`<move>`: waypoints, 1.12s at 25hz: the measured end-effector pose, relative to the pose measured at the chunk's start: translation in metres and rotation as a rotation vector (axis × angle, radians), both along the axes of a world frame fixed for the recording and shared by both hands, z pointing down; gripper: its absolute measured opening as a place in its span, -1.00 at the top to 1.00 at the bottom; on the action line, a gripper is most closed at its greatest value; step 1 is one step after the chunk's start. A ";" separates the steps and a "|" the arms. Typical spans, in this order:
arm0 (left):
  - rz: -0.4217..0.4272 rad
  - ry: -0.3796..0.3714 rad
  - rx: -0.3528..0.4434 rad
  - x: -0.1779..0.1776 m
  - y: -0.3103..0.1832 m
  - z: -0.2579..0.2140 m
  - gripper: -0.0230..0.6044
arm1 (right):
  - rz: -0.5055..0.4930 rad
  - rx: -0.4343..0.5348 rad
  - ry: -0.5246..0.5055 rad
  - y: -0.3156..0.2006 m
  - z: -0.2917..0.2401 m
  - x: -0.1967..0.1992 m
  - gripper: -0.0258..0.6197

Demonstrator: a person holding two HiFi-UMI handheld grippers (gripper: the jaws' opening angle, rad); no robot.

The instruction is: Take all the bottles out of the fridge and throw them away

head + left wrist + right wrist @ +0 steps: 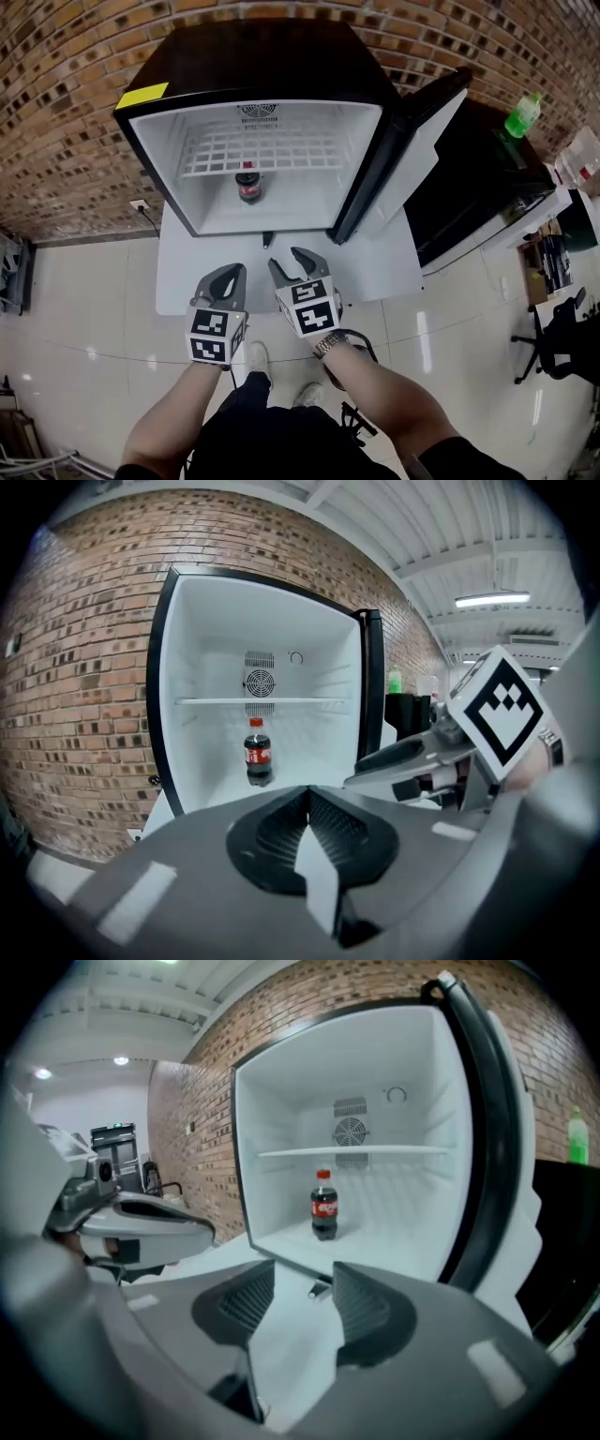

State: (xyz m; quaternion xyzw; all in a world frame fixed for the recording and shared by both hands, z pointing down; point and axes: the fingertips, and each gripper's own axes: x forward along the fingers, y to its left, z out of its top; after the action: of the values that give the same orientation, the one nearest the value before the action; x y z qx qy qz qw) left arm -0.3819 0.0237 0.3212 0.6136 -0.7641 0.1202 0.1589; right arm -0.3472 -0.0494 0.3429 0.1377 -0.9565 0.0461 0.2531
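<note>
Dark ribbed pads (246, 1302): left hand-held gripper (307, 794) clenched, right hand-held gripper (305, 1274) released; cylindrical bottle (248, 183) inside fridge (161, 141).

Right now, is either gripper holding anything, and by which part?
Nothing is held. The left gripper is shut on nothing; the right gripper stands open and empty. The cola bottle stands untouched inside the fridge.

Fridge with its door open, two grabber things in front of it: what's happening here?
A person stands before the open fridge, a gripper in each hand. One bottle stands inside, under the shelf. The left gripper is shut and empty, the right gripper open and empty. Neither touches the bottle, so it is not yet taken out.
</note>
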 end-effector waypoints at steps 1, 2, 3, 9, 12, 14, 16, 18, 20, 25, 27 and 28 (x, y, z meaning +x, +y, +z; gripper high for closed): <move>-0.002 0.000 0.005 -0.010 -0.001 0.000 0.92 | 0.003 0.005 0.001 -0.003 -0.001 -0.012 0.32; -0.002 0.001 0.008 -0.019 -0.002 0.000 0.92 | 0.006 0.011 0.001 -0.007 -0.001 -0.024 0.32; 0.000 0.000 0.009 -0.028 -0.004 0.000 0.92 | 0.010 0.016 0.000 -0.011 -0.001 -0.036 0.32; 0.037 -0.002 -0.007 -0.069 -0.014 0.003 0.92 | 0.044 0.038 0.010 -0.038 -0.002 -0.098 0.31; 0.058 -0.006 -0.001 -0.082 -0.021 0.004 0.92 | 0.057 0.039 0.018 -0.049 0.000 -0.120 0.26; 0.070 -0.008 0.002 -0.089 -0.026 0.004 0.92 | 0.064 0.036 0.024 -0.056 0.002 -0.132 0.26; 0.079 -0.009 -0.001 -0.095 -0.029 0.005 0.92 | 0.070 0.033 0.037 -0.062 0.007 -0.142 0.19; 0.087 -0.010 -0.005 -0.101 -0.031 0.006 0.92 | 0.077 0.031 0.046 -0.068 0.010 -0.152 0.18; 0.094 -0.009 -0.007 -0.105 -0.034 0.007 0.92 | 0.085 0.029 0.055 -0.074 0.013 -0.160 0.09; 0.108 -0.006 -0.017 -0.113 -0.039 0.012 0.92 | 0.088 0.027 0.075 -0.088 0.021 -0.181 0.07; 0.113 -0.004 -0.019 -0.116 -0.040 0.014 0.92 | 0.090 0.030 0.083 -0.093 0.023 -0.189 -0.01; 0.113 -0.003 -0.021 -0.118 -0.040 0.015 0.92 | 0.089 0.032 0.086 -0.096 0.024 -0.193 -0.01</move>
State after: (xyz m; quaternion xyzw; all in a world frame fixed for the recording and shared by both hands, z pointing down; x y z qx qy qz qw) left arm -0.4995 -0.0159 0.3363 0.6540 -0.7270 0.1381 0.1572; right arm -0.5397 -0.1450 0.3670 0.1859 -0.9382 0.0361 0.2897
